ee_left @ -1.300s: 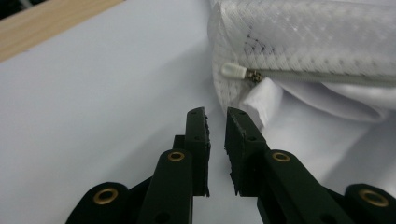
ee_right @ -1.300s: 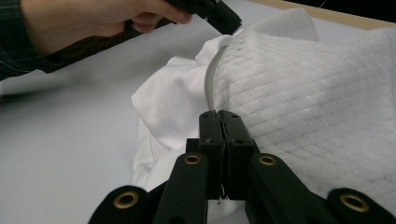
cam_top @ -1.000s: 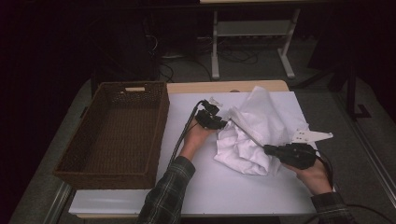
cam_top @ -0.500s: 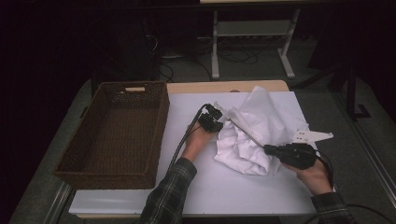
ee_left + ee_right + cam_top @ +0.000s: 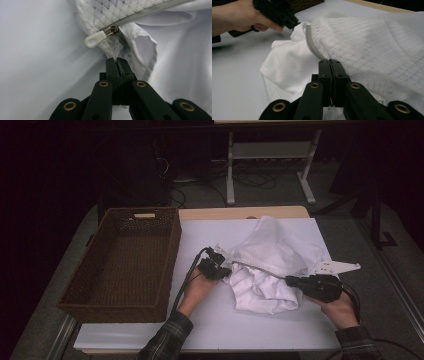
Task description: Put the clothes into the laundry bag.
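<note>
Two grippers are clamped on a white mesh zippered laundry bag (image 5: 280,252) near the tabletop's middle: left gripper (image 5: 117,62) just closed beside the zip pull (image 5: 96,40), right gripper (image 5: 329,63) by the zipper. Opening seems under way; pulling apart is judged next. A brown wicker basket (image 5: 125,260) stands leftward.

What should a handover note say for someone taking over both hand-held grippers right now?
Left hand-held gripper: shut on the mesh bag, at its edge near the zip pull.
Right hand-held gripper: shut on the bag's mesh beside the zip.
White cloth lies partly inside the bag, on the table; basket to the left.
Done: both edges gripped.
Left, probably: get the cloth fully in or out.
</note>
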Tool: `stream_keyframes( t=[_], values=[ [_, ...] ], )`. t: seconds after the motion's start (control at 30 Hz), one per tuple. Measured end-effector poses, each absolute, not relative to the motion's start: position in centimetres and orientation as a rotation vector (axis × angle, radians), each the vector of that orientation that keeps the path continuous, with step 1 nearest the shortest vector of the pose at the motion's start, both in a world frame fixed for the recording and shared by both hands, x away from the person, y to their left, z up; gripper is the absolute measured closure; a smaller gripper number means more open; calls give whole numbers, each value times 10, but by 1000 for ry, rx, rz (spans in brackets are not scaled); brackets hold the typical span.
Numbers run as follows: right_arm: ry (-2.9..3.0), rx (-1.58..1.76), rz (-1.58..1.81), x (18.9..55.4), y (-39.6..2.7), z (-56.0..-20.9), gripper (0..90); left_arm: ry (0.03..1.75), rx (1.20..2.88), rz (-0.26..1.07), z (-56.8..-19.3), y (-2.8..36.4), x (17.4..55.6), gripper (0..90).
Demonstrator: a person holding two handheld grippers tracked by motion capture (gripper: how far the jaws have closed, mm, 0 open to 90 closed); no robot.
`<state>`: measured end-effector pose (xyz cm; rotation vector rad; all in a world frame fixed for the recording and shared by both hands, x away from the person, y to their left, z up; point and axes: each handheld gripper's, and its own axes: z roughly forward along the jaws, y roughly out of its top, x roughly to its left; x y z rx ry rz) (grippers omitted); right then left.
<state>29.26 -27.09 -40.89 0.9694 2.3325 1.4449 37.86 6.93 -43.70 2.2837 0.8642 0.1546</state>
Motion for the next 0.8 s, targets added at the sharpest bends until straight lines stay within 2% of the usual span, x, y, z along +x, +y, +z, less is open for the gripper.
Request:
stream_keyframes(
  t=[0.2, 0.5, 0.57, 0.67, 0.8],
  values=[
    [2336, 967, 1437, 293, -271, -409, 877, 835, 2297, 126, -436, 79, 351, 894],
    [2340, 961, 1438, 293, -270, -410, 878, 804, 2300, 122, -434, 89, 330, 882],
    [2341, 959, 1436, 292, -269, -410, 878, 803, 2290, 145, -432, 90, 327, 826],
    [2340, 960, 1438, 292, -269, -409, 878, 800, 2263, 148, -420, 95, 318, 672],
    [2341, 957, 1442, 293, -269, -410, 878, 763, 2249, 139, -410, 99, 301, 579]
  ],
)
